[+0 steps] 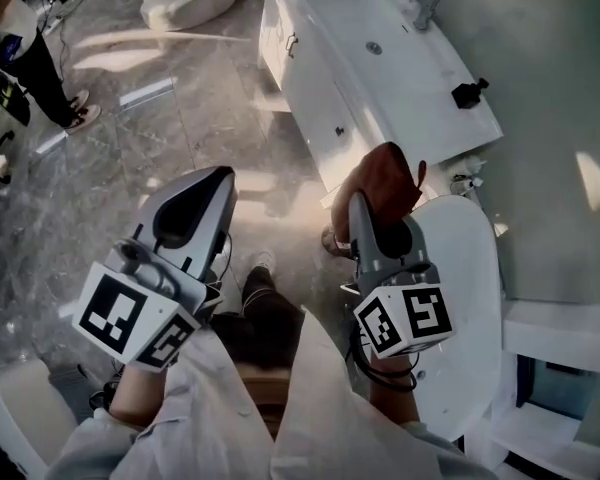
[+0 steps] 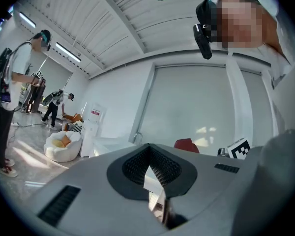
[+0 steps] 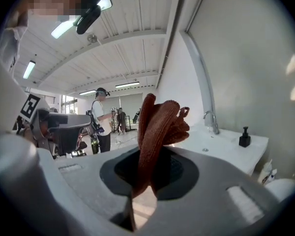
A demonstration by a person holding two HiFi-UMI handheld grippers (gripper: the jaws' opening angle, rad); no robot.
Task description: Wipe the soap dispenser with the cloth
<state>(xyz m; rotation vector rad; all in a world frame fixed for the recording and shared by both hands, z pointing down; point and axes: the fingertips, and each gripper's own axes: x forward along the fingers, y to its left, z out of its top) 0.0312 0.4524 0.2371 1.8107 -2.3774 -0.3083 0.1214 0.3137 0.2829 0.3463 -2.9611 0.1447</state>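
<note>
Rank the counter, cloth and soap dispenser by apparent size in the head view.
1. Counter
2. Cloth, which is nearer the camera, so it may look bigger than it is
3. Soap dispenser

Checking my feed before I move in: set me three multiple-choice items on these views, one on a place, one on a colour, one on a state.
1. Where does the black pump soap dispenser stand? A on the floor; B in the basin; C on the white sink counter.
2. What colour is the ribbed cloth? A rust red; B blue; C white.
3. How is the right gripper? A open, empty; B shut on the cloth; C out of view.
Key: C, it stands at the counter's end; A, rust-red folds show in the right gripper view; B, the cloth rises from between its closed jaws.
</note>
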